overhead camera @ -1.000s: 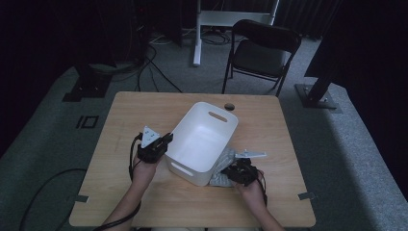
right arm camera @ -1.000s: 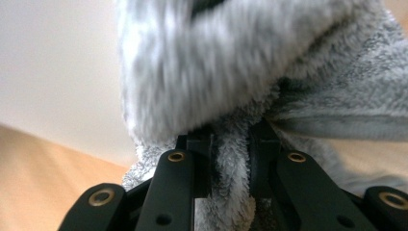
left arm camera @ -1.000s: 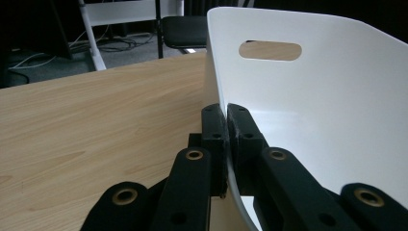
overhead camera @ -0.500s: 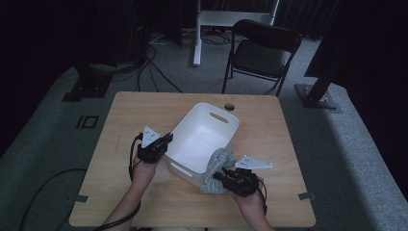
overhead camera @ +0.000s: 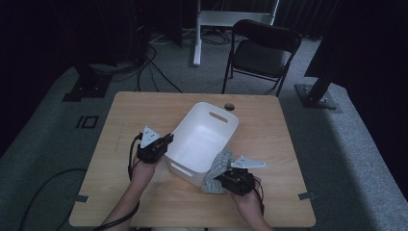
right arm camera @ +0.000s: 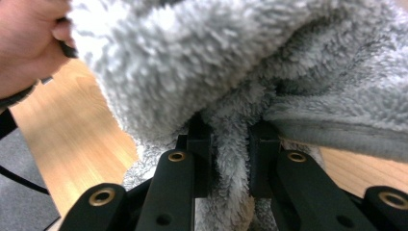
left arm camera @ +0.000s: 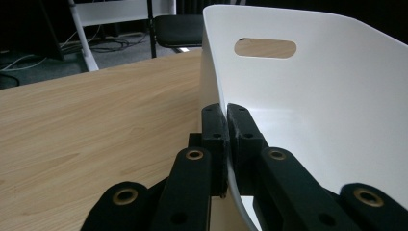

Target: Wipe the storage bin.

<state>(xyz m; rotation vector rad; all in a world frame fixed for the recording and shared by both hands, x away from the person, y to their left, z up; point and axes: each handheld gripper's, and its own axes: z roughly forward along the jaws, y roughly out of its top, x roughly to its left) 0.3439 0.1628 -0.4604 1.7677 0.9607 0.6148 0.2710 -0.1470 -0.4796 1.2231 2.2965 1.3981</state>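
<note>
**Grippers clamp bin rim and fleece cloth at a wooden table**

Wood-grain table (overhead camera: 269,144) stands on grey carpet in a dim room, with black cables trailing across the floor at the far left, a white stand's leg behind, and a black folding chair (overhead camera: 262,53) just past the table's far edge. To the right, a dark post rises from a flat base plate.

At the table's left, the person's left forearm comes in from the near edge, its hand wrapped around the left gripper (overhead camera: 166,143), which points toward the white bin (overhead camera: 219,126). Seen from the left gripper view, its jaws are pressed together on the bin's thin rim (left arm camera: 225,108), one pad outside the wall and one inside. The bin sits near the table's middle, turned at an angle, a slot handle in its far wall.

Right of the bin's near corner, the right hand holds the right gripper (overhead camera: 219,179) level with the tabletop, pointing left. Its jaws pinch a fold of grey fleecy cloth (right arm camera: 231,139), which drapes against the bin's near side and down onto the wood.
</note>
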